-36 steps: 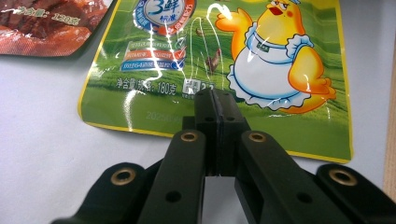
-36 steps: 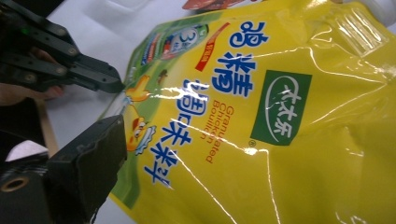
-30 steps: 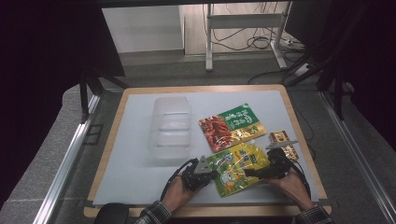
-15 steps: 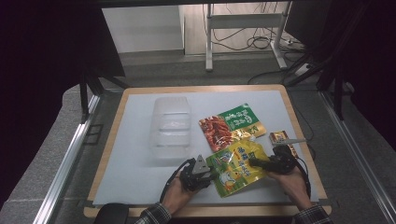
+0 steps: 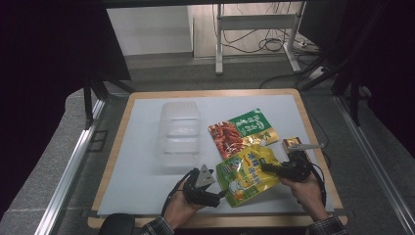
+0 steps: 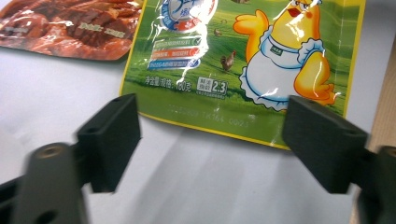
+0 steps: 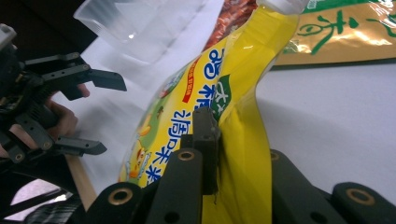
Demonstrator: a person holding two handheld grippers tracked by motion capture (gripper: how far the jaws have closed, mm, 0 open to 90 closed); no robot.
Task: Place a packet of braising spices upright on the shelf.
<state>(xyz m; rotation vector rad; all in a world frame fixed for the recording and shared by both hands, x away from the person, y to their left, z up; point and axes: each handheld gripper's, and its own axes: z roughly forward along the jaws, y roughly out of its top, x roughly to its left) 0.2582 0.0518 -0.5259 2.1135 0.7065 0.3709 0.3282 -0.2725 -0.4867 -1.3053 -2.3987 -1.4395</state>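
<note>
My right claw [image 7: 219, 154] is pinching the side edge of the yellow-green chicken-print pouch [image 5: 247, 174], tilting that edge up off the white mat [image 5: 142, 147]. My left claw [image 6: 212, 140] is gaping wide just beside the pouch's bottom edge, touching nothing. Beyond the pouch, a red-and-green snack packet [image 5: 242, 131] is lying flat, its corner tucked under the pouch's top. Farther left, a clear plastic container [image 5: 178, 134] is sitting on the mat, well apart from both claws.
</note>
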